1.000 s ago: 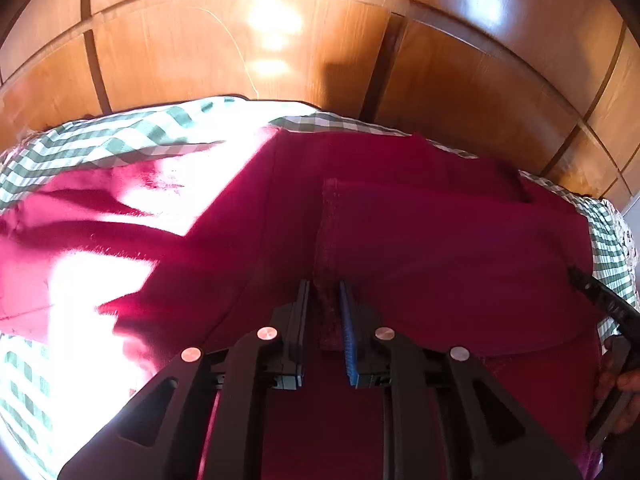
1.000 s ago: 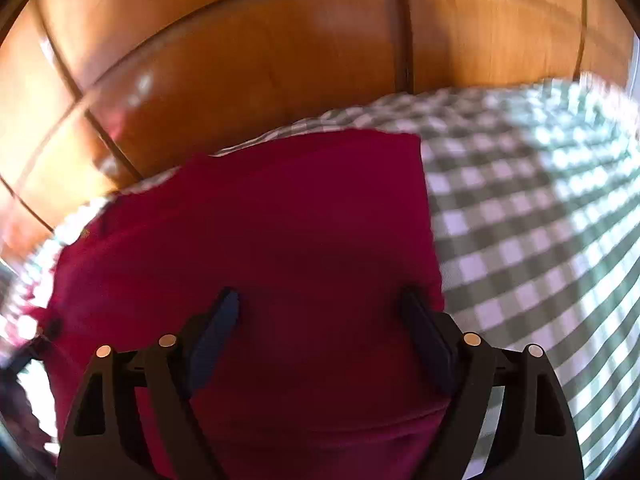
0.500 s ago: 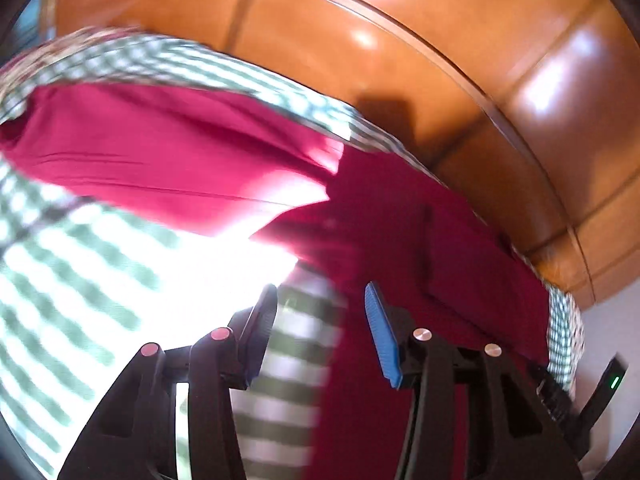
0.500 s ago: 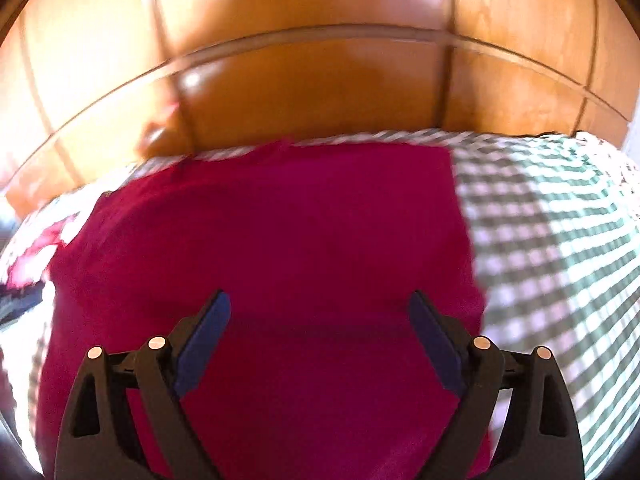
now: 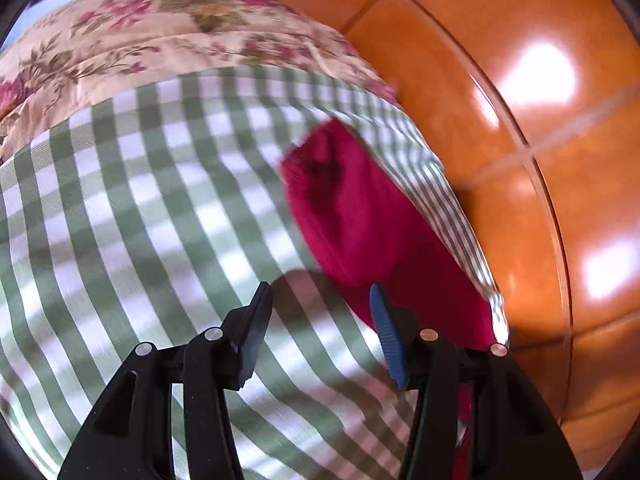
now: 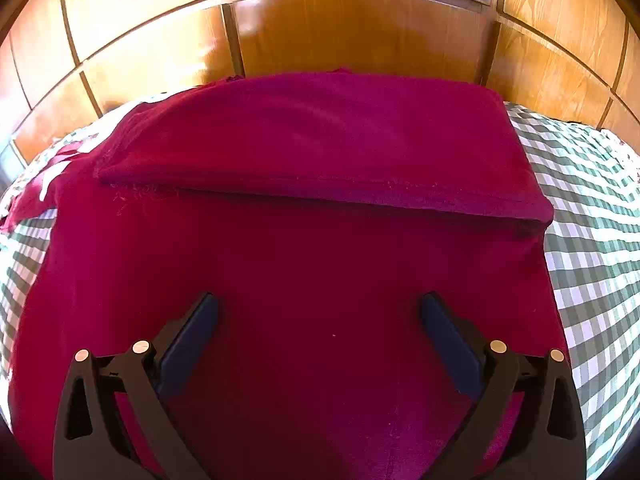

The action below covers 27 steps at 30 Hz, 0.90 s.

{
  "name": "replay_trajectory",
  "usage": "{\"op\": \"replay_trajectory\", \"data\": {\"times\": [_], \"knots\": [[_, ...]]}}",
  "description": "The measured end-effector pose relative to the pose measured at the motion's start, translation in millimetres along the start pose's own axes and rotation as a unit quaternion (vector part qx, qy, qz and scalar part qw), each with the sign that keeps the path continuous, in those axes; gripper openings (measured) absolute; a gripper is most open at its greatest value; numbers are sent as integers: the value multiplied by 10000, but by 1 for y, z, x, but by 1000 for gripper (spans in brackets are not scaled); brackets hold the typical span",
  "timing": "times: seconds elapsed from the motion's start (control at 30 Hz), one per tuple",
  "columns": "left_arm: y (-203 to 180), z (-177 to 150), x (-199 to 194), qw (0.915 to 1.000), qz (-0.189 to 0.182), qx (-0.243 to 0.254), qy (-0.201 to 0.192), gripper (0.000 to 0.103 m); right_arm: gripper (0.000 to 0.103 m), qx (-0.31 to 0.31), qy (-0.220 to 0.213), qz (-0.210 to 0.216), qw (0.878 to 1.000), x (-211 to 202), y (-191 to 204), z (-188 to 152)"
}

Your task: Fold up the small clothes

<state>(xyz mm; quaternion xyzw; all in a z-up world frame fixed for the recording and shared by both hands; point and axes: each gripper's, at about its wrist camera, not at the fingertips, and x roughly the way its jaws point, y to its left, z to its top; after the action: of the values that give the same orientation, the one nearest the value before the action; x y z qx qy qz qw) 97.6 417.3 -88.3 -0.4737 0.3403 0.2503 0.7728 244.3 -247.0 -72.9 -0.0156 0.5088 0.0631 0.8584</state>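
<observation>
The crimson knit garment (image 6: 312,248) lies folded on the green-checked cloth (image 6: 592,240) beneath the spread right gripper (image 6: 318,332), beside the spread, empty left gripper (image 5: 320,320), whose view alone shows a floral quilt (image 5: 160,36).

Left gripper (image 5: 320,320): a second ago pinched shut on the red garment (image 6: 304,264); now jaws apart, nothing between them.
Left gripper position: formerly over the red garment; now above the green checked cloth (image 5: 132,216), the garment off to its right.
Left view: floral fabric (image 5: 168,36) newly in sight beyond the green checked cloth.
Red garment: folded flap now lies across its far half, edge running side to side, next to the wooden panelling (image 6: 352,28).
Right gripper (image 6: 320,336): now centred over the near half of the red garment; earlier closer to its right edge.
</observation>
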Motion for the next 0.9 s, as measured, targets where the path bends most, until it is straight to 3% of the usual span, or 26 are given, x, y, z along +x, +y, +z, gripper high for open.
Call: {"op": "replay_trajectory", "data": {"times": [0.23,0.3,0.33,0.4,0.53,0.6,0.73,0.9], "knots": [[10,31,20,9998,116,-137,-105,38,100,-104,-70,-138,9998,2,8,-1],[7,35,25,9995,298,13,-121,22,100,-113,-77,-155,9998,2,9,0],[5,38,28,9993,356,95,-82,9,100,-116,-74,-160,9998,2,9,0],[1,42,25,9994,320,142,-53,7,100,-120,-75,-171,9998,3,10,0],[-45,27,-4,9964,-586,603,-132,7,100,-123,-84,-178,9997,4,11,1],[-76,9,-22,9897,-995,1024,-129,7,100,-123,-85,-181,9997,5,12,2],[-150,-49,-39,9654,-1776,1905,161,7,100,-105,-99,-175,9997,4,12,1],[-219,-139,-29,9319,-2147,2840,692,7,100,-69,-118,-140,9998,4,12,1]]}}
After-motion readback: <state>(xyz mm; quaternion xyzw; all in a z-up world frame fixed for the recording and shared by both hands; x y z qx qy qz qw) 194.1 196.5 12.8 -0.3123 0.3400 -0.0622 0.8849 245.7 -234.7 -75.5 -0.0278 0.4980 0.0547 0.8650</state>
